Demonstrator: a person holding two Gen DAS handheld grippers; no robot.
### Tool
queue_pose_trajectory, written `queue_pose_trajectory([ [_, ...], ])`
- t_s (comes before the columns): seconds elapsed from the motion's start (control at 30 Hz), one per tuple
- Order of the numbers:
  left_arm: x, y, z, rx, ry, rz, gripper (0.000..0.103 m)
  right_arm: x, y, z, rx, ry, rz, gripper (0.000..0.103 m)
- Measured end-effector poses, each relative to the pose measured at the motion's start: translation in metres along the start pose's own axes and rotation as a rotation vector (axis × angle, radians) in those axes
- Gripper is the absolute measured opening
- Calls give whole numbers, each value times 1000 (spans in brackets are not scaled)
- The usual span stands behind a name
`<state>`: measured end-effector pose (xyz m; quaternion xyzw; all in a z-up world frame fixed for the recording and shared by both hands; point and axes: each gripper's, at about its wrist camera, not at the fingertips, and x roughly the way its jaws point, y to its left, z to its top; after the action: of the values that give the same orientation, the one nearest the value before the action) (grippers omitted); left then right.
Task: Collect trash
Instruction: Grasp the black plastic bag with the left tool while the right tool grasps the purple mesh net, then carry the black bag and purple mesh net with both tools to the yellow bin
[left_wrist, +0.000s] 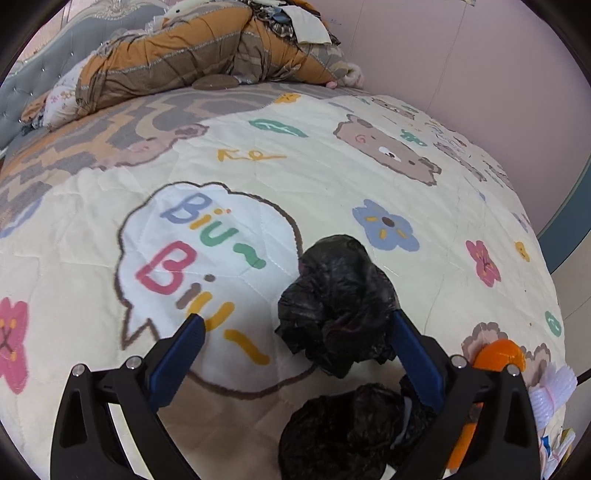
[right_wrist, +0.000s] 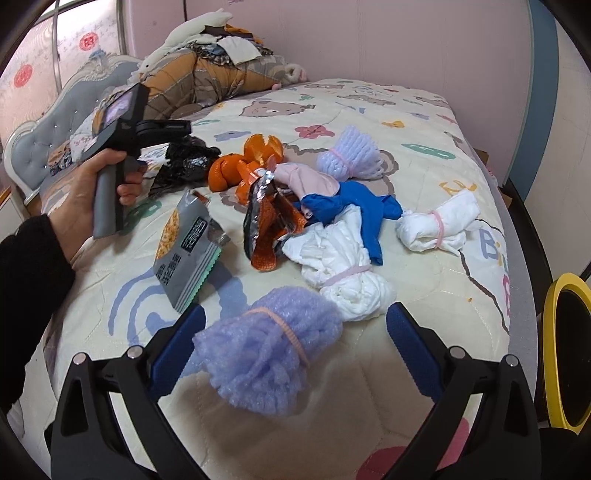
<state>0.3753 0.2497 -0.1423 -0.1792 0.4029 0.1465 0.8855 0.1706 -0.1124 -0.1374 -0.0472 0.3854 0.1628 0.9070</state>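
- Bed (right_wrist: 424, 295) ran along the wall; bare quilt lay beyond the left hand-held gripper (left_wrist: 297, 323).
- Counted: two white bundles, two lilac bundles, one blue glove (right_wrist: 354, 208).
- Left hand-held gripper spread open, black bag (left_wrist: 336, 299) touching its right finger.
- Right hand-held gripper (right_wrist: 295, 319) open around the near lilac bundle (right_wrist: 266, 350).

Both views are bright and evenly lit, with soft shadows on the bed (right_wrist: 424, 122) toward 6 o'clock. Fisheye distortion bows every edge, dark vignette fills the corners, and detail softens toward the rim.
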Motion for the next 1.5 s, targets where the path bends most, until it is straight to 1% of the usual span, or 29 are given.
queue_pose_trajectory([
  [0.03, 4, -1, 1, -4, 4, -11, 94, 2, 2, -1, -9, 3, 3, 89],
  [0.1, 9, -4, 2, -9, 6, -30, 87, 5, 3, -3, -14, 12, 6, 83],
  [0.17, 11, -10, 3, 6, 11, -54, 73, 9, 3, -4, -17, 20, 10, 80],
  [0.2, 13, -14, 2, 18, 12, -70, 68, 11, 3, -5, -24, 24, 6, 73],
  [0.23, 14, -18, 2, 28, 15, -85, 59, 13, 2, -6, -31, 29, 2, 65],
  [0.27, 15, -21, 1, 39, 18, -90, 48, 14, -1, -6, -28, 30, 6, 62],
  [0.3, 16, -24, 0, 49, 18, -85, 46, 14, -2, -7, -27, 30, 12, 51],
  [0.37, 13, -30, -3, 58, 3, -68, 42, 12, -5, -7, -29, 26, 26, 47],
  [0.43, 9, -33, -4, 53, 0, -72, 39, 9, -10, -6, -6, 33, 47, 44],
  [0.5, 2, -31, -6, 30, 0, -89, 38, 6, -18, -6, 28, 44, 68, 43],
  [0.6, -12, -28, -7, 20, -9, -112, 38, -6, -25, -5, 44, 35, 88, 43],
  [0.7, -30, -26, -8, 23, -30, -131, 38, -19, -33, -4, 83, 45, 144, 43],
  [0.9, -71, -22, -14, 29, -71, -167, 38, -59, -49, 2, 136, 3, 163, 43],
  [1.03, -103, -23, -17, 22, -103, -210, 38, -93, -60, 7, 157, -65, 135, 43],
  [1.17, -139, -34, -26, 55, -147, -241, 38, -119, -75, 7, 179, -117, 106, 43],
  [1.37, -191, -61, -44, 114, -190, -312, 38, -157, -94, 9, 197, -196, 69, 43],
  [1.5, -216, -86, -62, 176, -187, -368, 38, -181, -105, 9, 189, -245, 43, 43],
])
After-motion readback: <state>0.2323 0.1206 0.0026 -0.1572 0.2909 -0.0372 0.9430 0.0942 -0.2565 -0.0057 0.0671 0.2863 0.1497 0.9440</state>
